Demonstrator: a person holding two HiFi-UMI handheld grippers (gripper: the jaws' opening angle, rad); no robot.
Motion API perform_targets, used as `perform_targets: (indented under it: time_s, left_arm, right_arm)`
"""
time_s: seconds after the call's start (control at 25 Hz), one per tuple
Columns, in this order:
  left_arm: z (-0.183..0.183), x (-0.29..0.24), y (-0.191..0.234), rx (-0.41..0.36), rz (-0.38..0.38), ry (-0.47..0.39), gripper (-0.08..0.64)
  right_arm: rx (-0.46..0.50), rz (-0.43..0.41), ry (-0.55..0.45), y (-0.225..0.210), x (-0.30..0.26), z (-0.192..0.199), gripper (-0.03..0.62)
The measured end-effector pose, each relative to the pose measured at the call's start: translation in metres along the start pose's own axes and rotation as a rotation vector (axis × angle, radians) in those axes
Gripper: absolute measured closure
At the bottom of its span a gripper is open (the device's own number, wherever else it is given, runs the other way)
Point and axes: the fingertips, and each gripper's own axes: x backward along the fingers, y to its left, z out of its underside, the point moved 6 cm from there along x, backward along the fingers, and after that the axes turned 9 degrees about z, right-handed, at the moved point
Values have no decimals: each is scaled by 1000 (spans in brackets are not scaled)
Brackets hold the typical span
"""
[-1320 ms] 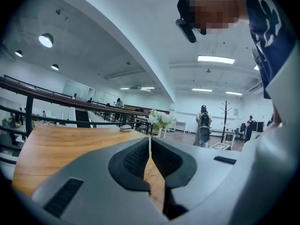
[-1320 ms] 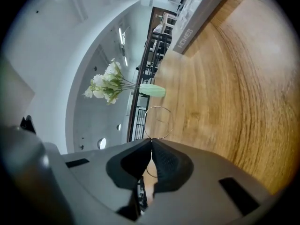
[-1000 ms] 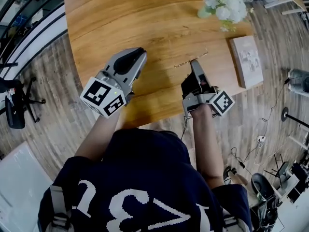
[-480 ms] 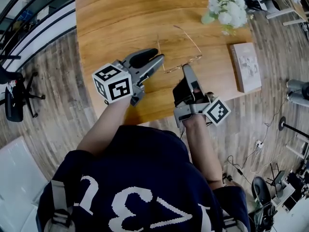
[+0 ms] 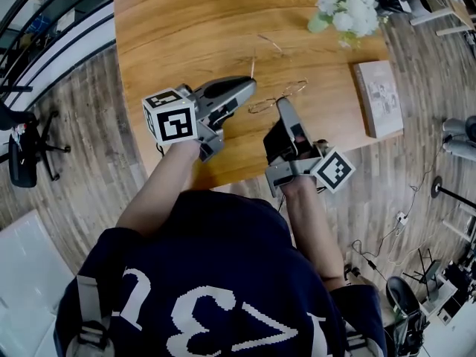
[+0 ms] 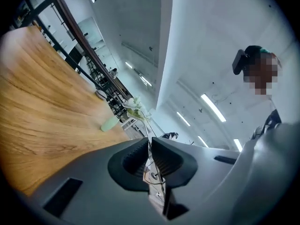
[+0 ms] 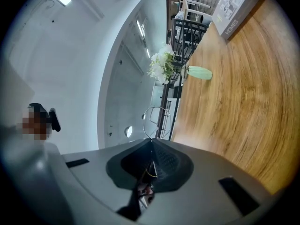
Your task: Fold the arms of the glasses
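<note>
Table: a round-edged wooden table (image 5: 186, 21) lies below you, its near edge just past your hands.
Glasses: thin wire-framed glasses (image 5: 279, 95) hang between your two grippers by the table's near edge. They seem lifted off the wood, though the head view does not settle it. Both arms are unfolded and point toward the far edge.
Left gripper: your left gripper (image 5: 251, 85) points level, and its jaws are closing with one thin arm of the glasses between the pads (image 6: 161, 161).
Right gripper: your right gripper (image 5: 282, 103) is clenched on the frame, and a lens rim rises from the jaw tips.
Flowers: white flowers (image 5: 346, 6) stand in a pale green vase (image 7: 199, 72) at the far right edge.
Book: a book (image 5: 379, 99) lies flat along the right edge.
</note>
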Motion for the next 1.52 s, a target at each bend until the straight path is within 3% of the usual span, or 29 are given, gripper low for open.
perform_targets:
  time_s: [0.28, 0.44, 0.52, 0.68, 0.8, 0.96, 1.08, 1.28, 1.52]
  left_arm:
    - [16, -22, 1, 93, 132, 178, 528]
    - [18, -27, -2, 106, 152, 185, 528]
    - [15, -23, 0, 77, 118, 160, 504]
    - [-10, -4, 14, -13, -23, 59, 437]
    - [-37, 8, 27, -46, -86, -18, 433]
    - [-55, 5, 31, -69, -72, -2, 433]
    - [-60, 3, 37, -104, -108, -5, 433]
    - [-63, -1, 60, -36, -124, -56, 433]
    - [-47, -15, 62, -34, -112, 32, 433]
  right_arm:
    - [-24, 4, 43, -2, -2, 8, 565]
    - [-30, 3, 44, -2, -1, 9, 565]
    - [-30, 2, 39, -1, -1, 8, 565]
    - [-20, -3, 33, 2, 1, 8, 565]
    - [-14, -8, 40, 5, 2, 11, 565]
    - [-17, -7, 44, 6, 3, 17, 565]
    - [-20, -9, 42, 6, 3, 16, 565]
    - [-24, -24, 40, 11, 2, 16, 565]
    - [-31, -24, 43, 10, 2, 17, 565]
